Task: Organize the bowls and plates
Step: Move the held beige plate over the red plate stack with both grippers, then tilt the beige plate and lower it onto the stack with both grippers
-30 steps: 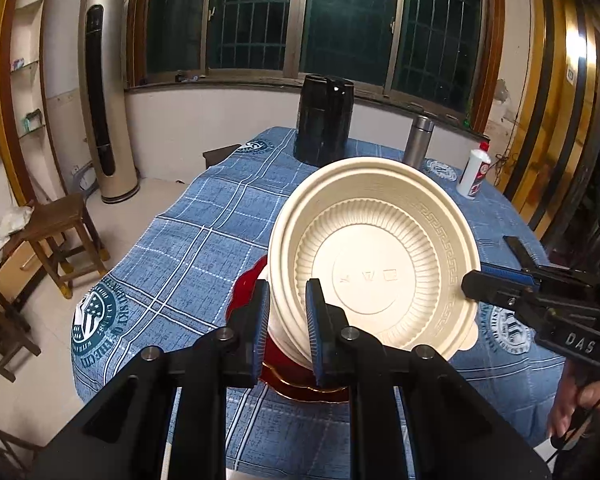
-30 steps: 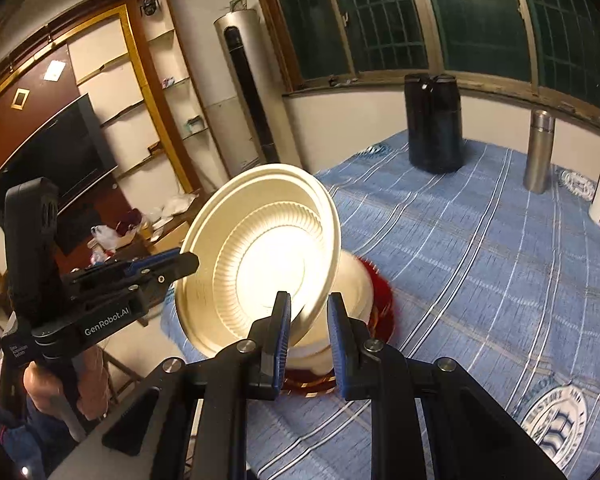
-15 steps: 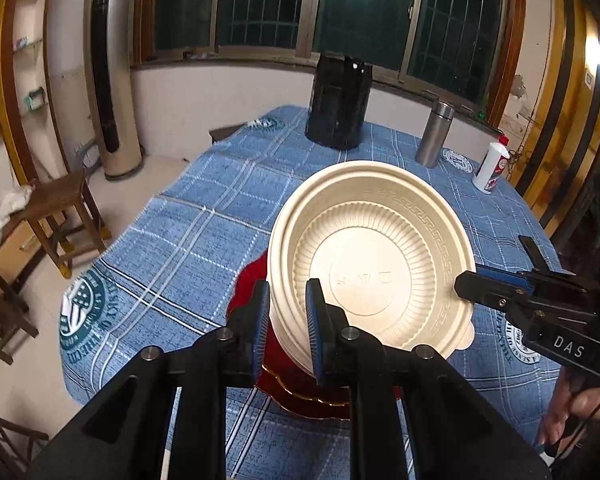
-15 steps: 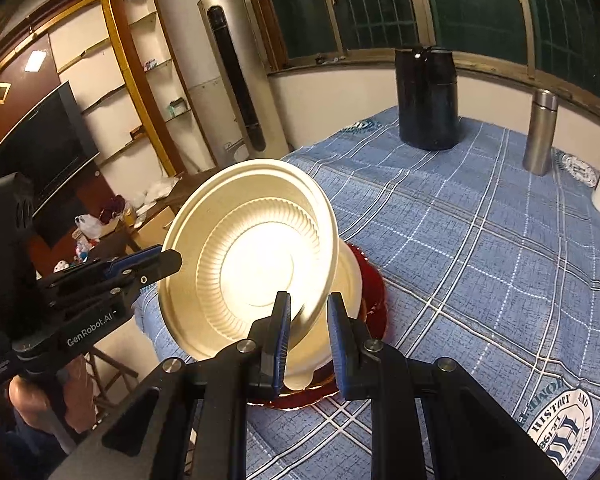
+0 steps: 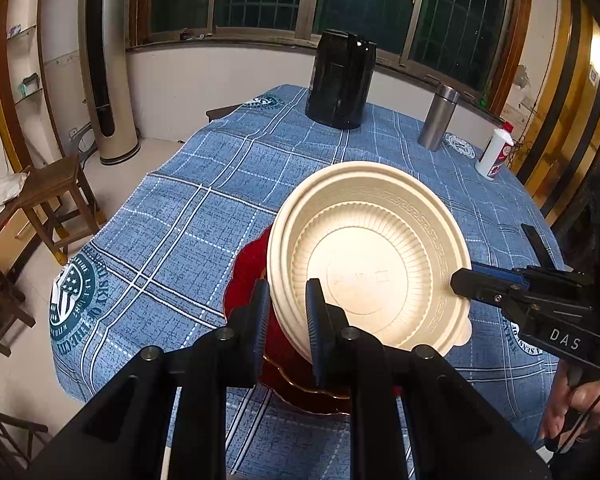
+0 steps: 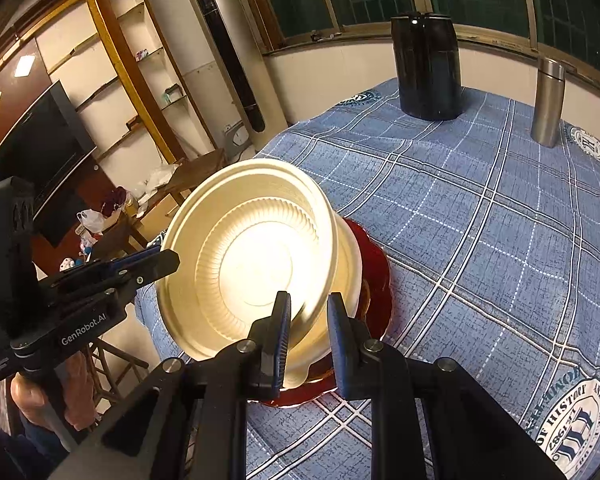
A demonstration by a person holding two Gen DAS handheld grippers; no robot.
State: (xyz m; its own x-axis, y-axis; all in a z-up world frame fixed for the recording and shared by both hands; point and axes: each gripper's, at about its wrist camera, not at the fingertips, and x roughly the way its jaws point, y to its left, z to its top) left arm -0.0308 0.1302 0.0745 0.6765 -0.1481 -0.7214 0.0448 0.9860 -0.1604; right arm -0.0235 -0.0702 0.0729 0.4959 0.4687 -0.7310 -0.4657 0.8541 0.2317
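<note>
Blue cloth (image 5: 204,216); cream (ribbed) bowl (image 5: 364,264)

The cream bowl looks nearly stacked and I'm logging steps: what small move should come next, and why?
Probably lower it a little further, levelling it. Both the left gripper and right gripper pinch opposite rims of the cream bowl, which is tilted just above another cream bowl on the red plate. Opening the fingers now would likely drop it askew.
</note>
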